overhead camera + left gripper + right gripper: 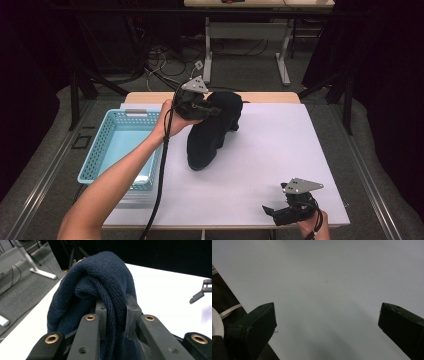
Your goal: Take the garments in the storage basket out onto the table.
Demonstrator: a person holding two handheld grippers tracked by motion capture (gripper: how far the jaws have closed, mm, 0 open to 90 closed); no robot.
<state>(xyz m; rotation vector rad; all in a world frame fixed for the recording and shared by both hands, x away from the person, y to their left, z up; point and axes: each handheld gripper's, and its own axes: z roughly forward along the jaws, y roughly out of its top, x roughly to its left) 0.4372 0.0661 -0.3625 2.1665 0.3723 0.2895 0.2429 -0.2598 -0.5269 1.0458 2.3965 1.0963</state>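
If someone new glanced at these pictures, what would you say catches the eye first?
A dark navy knitted garment hangs bunched from the left gripper, pinched between its fingers above the white table. A light blue basket sits at the table's left edge; the right gripper rests open, near right.

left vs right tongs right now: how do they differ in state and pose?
The left tongs are shut on a dark blue knitted garment; the right tongs stand wide open with nothing between them.

The left tongs are raised beside the blue basket, holding the garment's top up; the right tongs sit low at the near right edge of the white table.

Shared: both are black, hand-held, with a grey plate on top.
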